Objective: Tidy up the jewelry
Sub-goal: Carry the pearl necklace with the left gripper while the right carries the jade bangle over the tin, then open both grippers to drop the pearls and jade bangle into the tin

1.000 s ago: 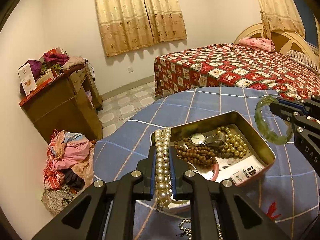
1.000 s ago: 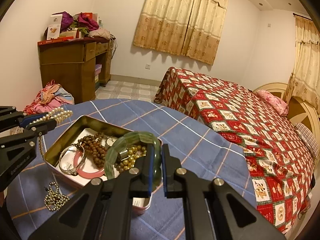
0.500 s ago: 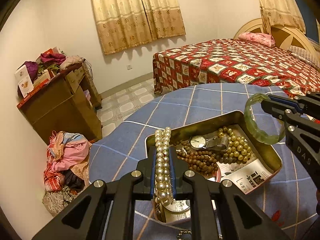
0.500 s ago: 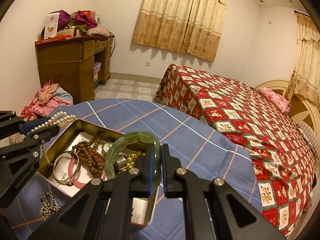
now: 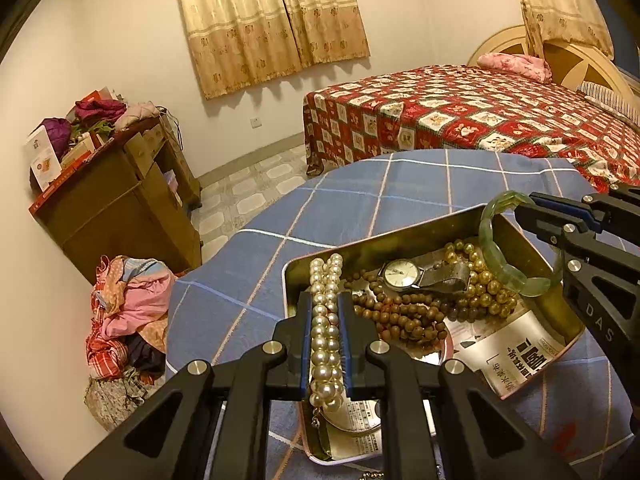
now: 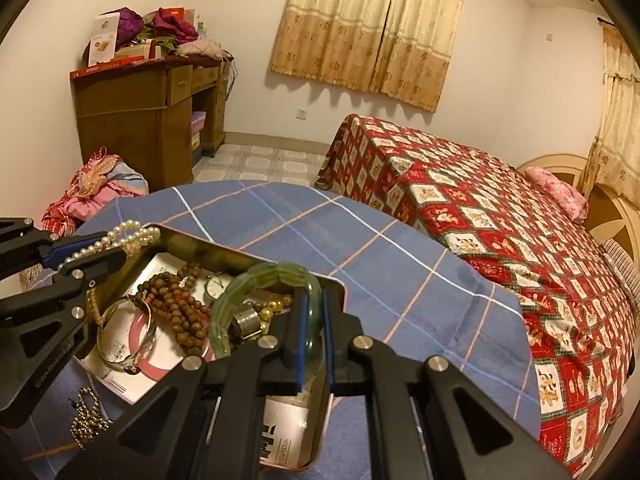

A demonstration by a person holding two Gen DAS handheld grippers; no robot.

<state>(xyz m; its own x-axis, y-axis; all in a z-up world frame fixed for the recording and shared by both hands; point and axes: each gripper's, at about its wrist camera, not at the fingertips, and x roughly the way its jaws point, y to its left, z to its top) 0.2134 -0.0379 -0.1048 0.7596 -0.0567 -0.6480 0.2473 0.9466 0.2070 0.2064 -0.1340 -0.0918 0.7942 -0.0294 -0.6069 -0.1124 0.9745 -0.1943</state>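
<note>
A shallow metal tin (image 5: 384,236) (image 6: 224,254) lies on the blue checked tablecloth. It holds a wristwatch (image 5: 404,274), brown wooden beads (image 5: 396,314), gold beads (image 5: 480,280), a silver bangle (image 6: 124,332) and a pink bangle (image 6: 160,364). My left gripper (image 5: 325,308) is shut on a white pearl necklace (image 5: 326,320), hanging over the tin's left end. My right gripper (image 6: 312,312) is shut on a green jade bangle (image 6: 256,288) (image 5: 508,240), held above the tin's right end. A small metal bead chain (image 6: 86,416) lies on the cloth beside the tin.
The round table (image 6: 360,248) ends near a bed with a red patterned cover (image 6: 500,220). A wooden desk piled with clutter (image 5: 116,184) stands by the wall, with a heap of clothes (image 5: 128,308) on the floor. Printed paper (image 5: 508,356) lines the tin.
Both grippers have sunk and moved forward over the tin, which now looks larger and closer. Each keeps its hold, the pearls on the left and the jade bangle on the right.
</note>
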